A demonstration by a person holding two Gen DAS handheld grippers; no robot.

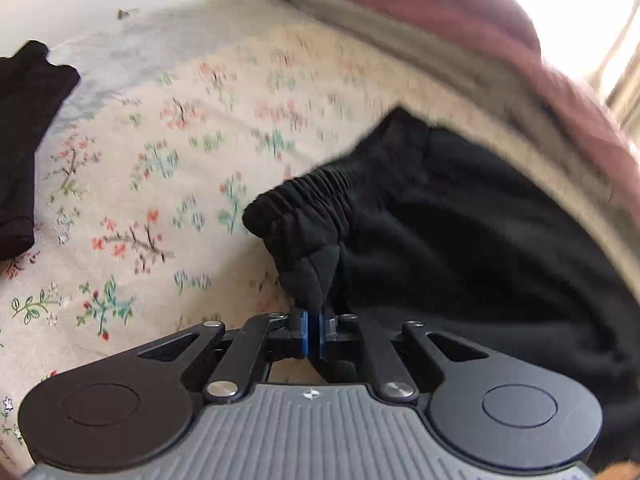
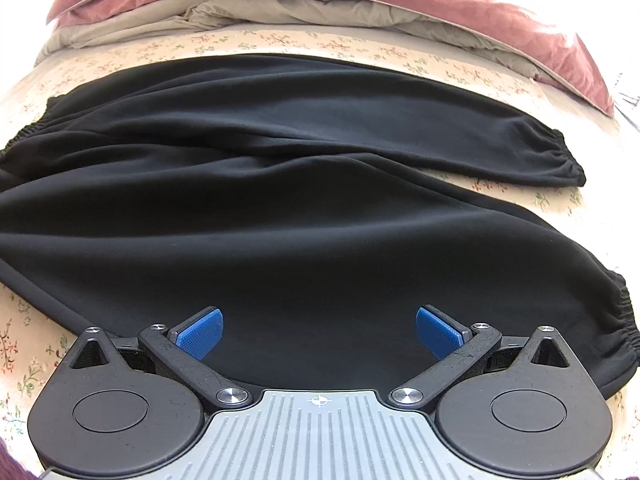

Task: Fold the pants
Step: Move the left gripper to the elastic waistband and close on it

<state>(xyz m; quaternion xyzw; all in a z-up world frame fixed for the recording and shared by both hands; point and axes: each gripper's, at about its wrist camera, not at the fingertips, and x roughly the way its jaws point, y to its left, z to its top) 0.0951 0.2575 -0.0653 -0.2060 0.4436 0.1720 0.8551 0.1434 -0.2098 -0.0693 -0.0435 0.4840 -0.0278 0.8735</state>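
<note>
Black pants (image 2: 280,184) lie spread across a floral bed sheet, both legs running left to right, elastic cuffs (image 2: 560,156) at the right and the waistband at the far left. My right gripper (image 2: 319,332) is open, its blue pads (image 2: 200,336) just above the near leg, holding nothing. In the left wrist view, my left gripper (image 1: 314,334) is shut on a bunched fold of the pants (image 1: 460,240) by the elastic waistband (image 1: 316,196), lifting it off the sheet. The view is motion-blurred.
A pink and grey duvet (image 2: 320,4) is piled along the far side of the bed (image 2: 24,344), also seen in the left wrist view (image 1: 460,28). Another dark garment (image 1: 28,136) lies at the left edge of the floral sheet (image 1: 160,160).
</note>
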